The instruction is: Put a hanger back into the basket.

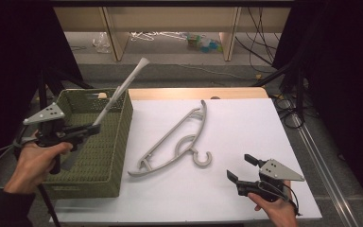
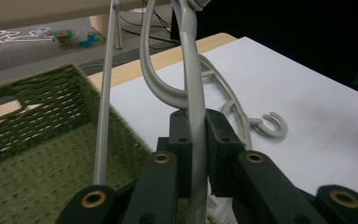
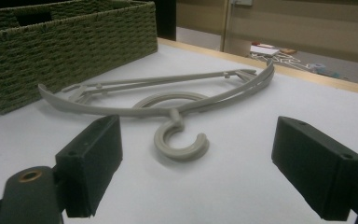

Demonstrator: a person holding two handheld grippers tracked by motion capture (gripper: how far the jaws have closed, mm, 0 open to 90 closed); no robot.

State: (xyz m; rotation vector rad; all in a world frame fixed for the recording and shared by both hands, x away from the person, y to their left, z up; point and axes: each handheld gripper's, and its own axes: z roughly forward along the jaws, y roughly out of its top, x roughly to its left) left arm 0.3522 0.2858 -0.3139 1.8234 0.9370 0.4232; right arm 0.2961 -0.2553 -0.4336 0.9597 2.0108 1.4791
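Left gripper (image 1: 94,127) clamping grey hanger (image 1: 123,87) by its arm, holding it tilted above green woven basket (image 1: 118,142), probably for dropping inside; hook end blurred in left gripper view.
Second hanger (image 1: 172,142) lying flat on white table (image 1: 246,123), hook facing right gripper (image 1: 238,169).
Right gripper resting on table, jaws spread wide, empty, aiming at that hook for pickup.

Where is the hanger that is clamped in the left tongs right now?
In the high view the held hanger is at the left, clamped in the left tongs and slanting up over the green woven basket.
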